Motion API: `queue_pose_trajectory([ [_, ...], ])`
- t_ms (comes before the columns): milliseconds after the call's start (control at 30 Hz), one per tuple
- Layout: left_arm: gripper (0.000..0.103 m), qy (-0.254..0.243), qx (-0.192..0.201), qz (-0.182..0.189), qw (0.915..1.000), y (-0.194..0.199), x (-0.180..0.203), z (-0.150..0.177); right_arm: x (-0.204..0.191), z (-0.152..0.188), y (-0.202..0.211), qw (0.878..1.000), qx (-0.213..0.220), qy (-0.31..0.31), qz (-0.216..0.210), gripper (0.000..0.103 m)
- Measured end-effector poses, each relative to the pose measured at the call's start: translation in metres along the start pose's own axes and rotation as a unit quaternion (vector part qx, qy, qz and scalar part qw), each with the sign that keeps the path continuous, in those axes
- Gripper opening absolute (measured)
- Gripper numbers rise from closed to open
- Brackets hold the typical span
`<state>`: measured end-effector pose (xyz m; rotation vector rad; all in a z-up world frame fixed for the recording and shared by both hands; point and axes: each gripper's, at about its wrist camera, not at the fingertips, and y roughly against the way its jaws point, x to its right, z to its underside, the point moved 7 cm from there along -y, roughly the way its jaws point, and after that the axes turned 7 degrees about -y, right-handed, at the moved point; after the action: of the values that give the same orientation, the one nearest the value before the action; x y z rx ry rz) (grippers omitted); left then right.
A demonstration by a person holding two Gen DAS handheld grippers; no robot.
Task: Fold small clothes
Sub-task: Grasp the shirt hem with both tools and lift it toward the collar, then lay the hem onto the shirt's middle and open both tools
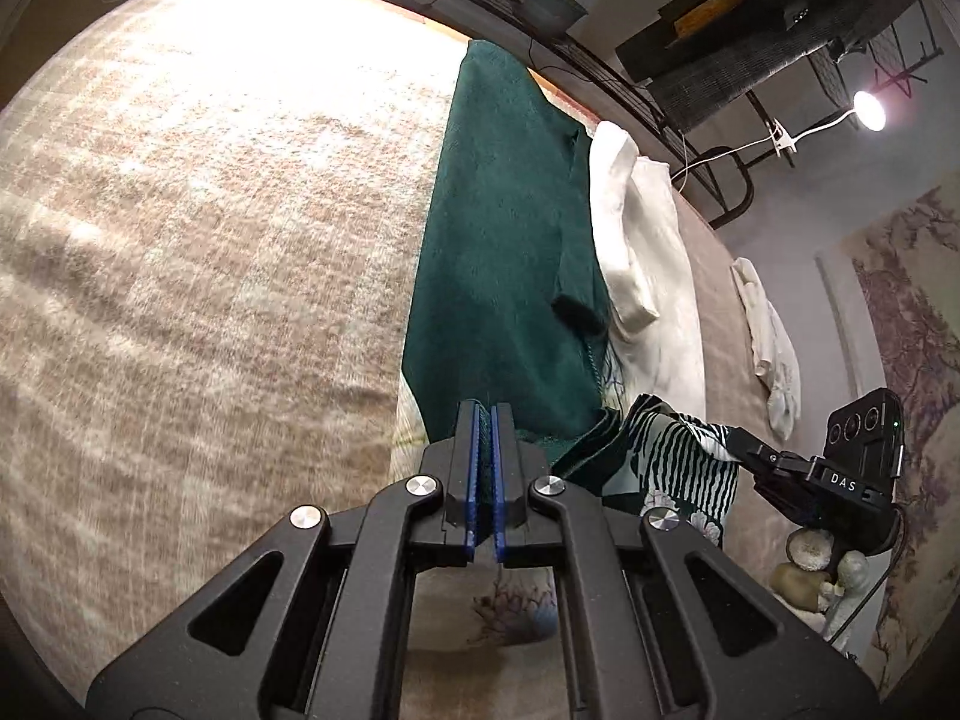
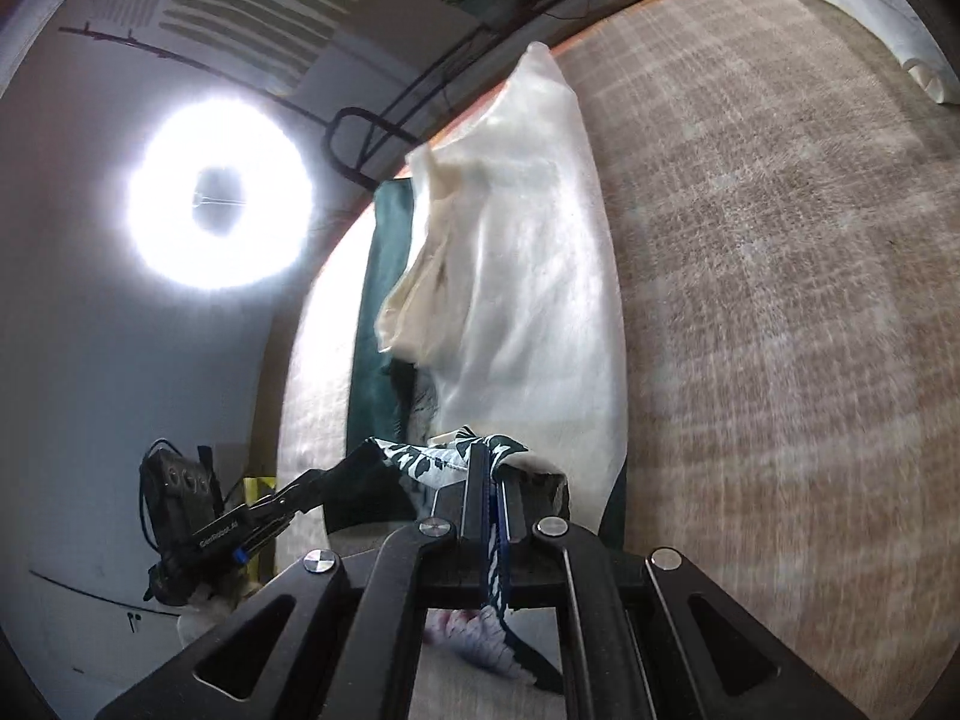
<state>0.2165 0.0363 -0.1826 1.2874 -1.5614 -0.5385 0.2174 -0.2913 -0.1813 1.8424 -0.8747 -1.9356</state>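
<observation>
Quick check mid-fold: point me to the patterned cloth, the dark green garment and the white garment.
patterned cloth [image 1: 678, 456]: left wrist view, striped stretch between the grippers.
dark green garment [image 1: 504, 252]: left wrist view, middle of its flat body.
white garment [image 2: 528, 252]: right wrist view, its broad middle.

Left gripper: jaws pressed together, blue pads nearly meeting, fabric edge pinched at the tips. Right gripper: jaws likewise clamped, cloth caught between the pads. Both point forward, set side by side
</observation>
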Motion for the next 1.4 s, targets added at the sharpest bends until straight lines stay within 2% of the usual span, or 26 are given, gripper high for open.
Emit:
queue_pose_trajectory([
  [267,0.002,0.004,0.006,-0.007,1.0000,-0.007,-0.002,-0.015,0.005,-0.014,-0.007,1.000,0.005,-0.009,0.004,0.000],
  [333,0.020,0.002,0.004,-0.007,1.0000,-0.008,-0.001,-0.018,0.006,-0.016,-0.008,1.000,0.005,-0.007,0.006,0.004],
  [367,0.044,0.003,0.009,-0.008,0.9999,-0.006,-0.002,-0.019,0.007,-0.015,-0.006,1.000,0.003,-0.004,0.007,0.005],
  [400,0.057,0.005,0.018,-0.009,0.9998,-0.004,-0.002,-0.020,0.008,-0.013,-0.003,1.000,0.004,-0.001,0.007,0.005],
  [467,0.057,0.004,0.033,-0.010,0.9994,0.001,-0.003,-0.023,0.005,-0.013,-0.001,1.000,0.009,0.010,0.012,0.005],
  [500,0.057,-0.001,0.033,-0.013,0.9994,0.003,-0.002,-0.024,0.004,-0.013,-0.002,1.000,0.009,0.013,0.013,0.011],
  [533,0.057,-0.006,0.036,-0.014,0.9992,0.005,-0.001,-0.025,0.003,-0.014,-0.002,1.000,0.011,0.011,0.014,0.026],
  [567,0.057,-0.012,0.040,-0.016,0.9990,0.007,0.001,-0.025,0.003,-0.015,-0.002,1.000,0.012,0.009,0.017,0.029],
  [767,0.057,-0.069,0.047,-0.049,0.9953,0.011,0.016,-0.021,-0.003,-0.015,0.005,0.997,0.027,0.053,0.055,0.029],
  [867,0.057,-0.076,0.048,-0.053,0.9945,0.010,0.017,-0.022,-0.009,-0.014,0.009,0.993,0.037,0.087,0.077,0.029],
  [1000,0.057,-0.084,0.049,-0.061,0.9934,0.008,0.017,-0.030,-0.010,-0.022,0.016,0.990,0.046,0.101,0.082,0.029],
  [1100,0.057,-0.090,0.053,-0.068,0.9922,0.008,0.017,-0.044,-0.011,-0.030,0.020,0.989,0.050,0.112,0.085,0.030],
  [1200,0.057,-0.096,0.059,-0.071,0.9910,0.005,0.017,-0.063,-0.012,-0.041,0.020,0.987,0.050,0.127,0.090,0.036],
  [1400,0.057,-0.094,0.049,-0.066,0.9921,-0.020,0.009,-0.106,-0.018,-0.076,0.004,0.980,0.047,0.153,0.116,0.038],
])
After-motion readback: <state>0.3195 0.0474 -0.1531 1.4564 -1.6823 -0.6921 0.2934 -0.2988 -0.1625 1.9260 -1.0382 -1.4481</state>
